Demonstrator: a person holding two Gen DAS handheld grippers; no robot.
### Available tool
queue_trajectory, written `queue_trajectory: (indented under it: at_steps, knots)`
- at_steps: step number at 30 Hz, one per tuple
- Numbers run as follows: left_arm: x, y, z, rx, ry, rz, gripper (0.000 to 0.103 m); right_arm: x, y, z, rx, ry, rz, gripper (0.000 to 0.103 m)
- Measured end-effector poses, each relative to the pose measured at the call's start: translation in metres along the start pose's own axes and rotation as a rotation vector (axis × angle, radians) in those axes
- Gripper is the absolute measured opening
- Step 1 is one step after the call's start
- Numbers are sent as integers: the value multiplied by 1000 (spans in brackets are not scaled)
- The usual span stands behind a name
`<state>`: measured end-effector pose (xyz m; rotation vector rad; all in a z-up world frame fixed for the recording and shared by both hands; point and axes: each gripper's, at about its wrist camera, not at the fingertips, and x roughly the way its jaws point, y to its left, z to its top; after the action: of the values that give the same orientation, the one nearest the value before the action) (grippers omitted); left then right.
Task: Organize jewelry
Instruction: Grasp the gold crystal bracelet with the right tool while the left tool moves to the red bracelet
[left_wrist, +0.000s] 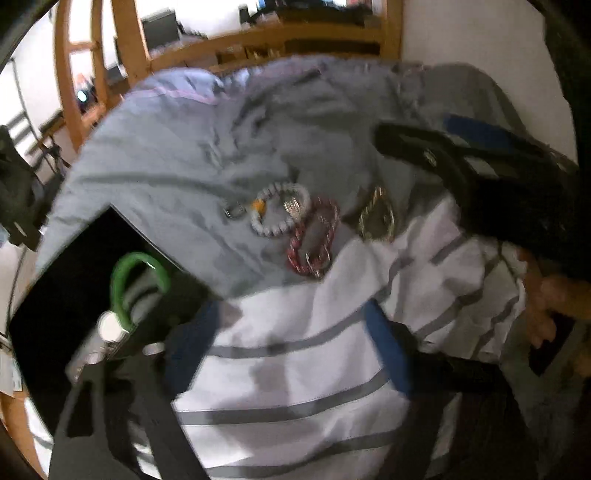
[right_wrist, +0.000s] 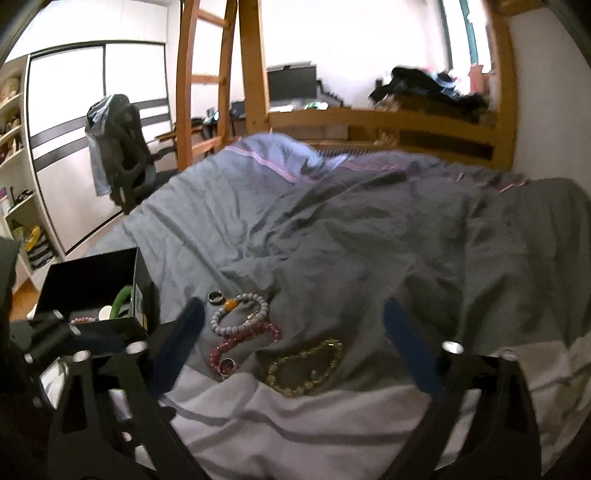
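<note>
We find the jewelry lying loose on the grey duvet (right_wrist: 332, 229) of a bed: a pale beaded bracelet (right_wrist: 240, 312) with an amber bead, a red beaded bracelet (right_wrist: 243, 341) touching it, a yellow beaded bracelet (right_wrist: 306, 363) just beside those, a dark ring (right_wrist: 215, 296) at the pale bracelet's far end and a silver ring (right_wrist: 227, 365) at the red one's near end. Nearer us the duvet gives way to a white striped sheet (right_wrist: 295, 424). To the left sits a black box (right_wrist: 92, 280), holding a green bangle (right_wrist: 120, 301) and a small pink bracelet (right_wrist: 83, 320); its other contents are too dark to read.

Our right tool (right_wrist: 295, 345) hangs over the bracelets with its blue fingers spread wide and nothing between them. Our left tool (left_wrist: 291, 347) is likewise spread and empty, low over the sheet; that view is blurred.

Beyond the bed stand a wooden frame with a ladder (right_wrist: 221, 74), a monitor (right_wrist: 291, 83), a draped chair (right_wrist: 118, 147) and shelves (right_wrist: 14, 155). The left view's right edge shows the other tool and a hand, cut off.
</note>
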<state>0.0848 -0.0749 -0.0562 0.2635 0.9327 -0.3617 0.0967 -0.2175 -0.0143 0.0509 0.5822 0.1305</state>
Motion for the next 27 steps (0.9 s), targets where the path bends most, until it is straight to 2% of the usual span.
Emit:
queue_trajectory:
  at_steps: [1,5,10,12,13,14,15,16,21,23,27]
  knots:
    - [5,2,0,-8,17,-8,67,13,0,-1,1,39,1,70]
    - [17,5,5,-19,30,-20,63,42,0,-17,7,131,8,59]
    - [32,4,13,-27,41,-49,52,69,-1,-40,-4,264,-47,47]
    - [38,5,16,-36,53,-55,44,76,-6,-48,17,297,-62,45]
    - [43,6,17,-44,70,-59,40,77,-8,-50,28,299,-60,40]
    - [47,7,17,-53,87,-60,31,75,-9,-50,32,297,-55,36]
    - [54,10,16,-67,117,-64,21,74,-8,-50,34,295,-47,25]
    - [57,11,15,-77,133,-66,18,73,-7,-50,42,295,-27,21]
    - [55,18,16,-123,129,-115,4,70,-11,-48,97,279,-6,13]
    - [51,20,17,-138,110,-144,3,66,-14,-43,132,257,6,8]
    - [45,17,20,-124,71,-168,3,56,-18,-33,167,205,28,8]
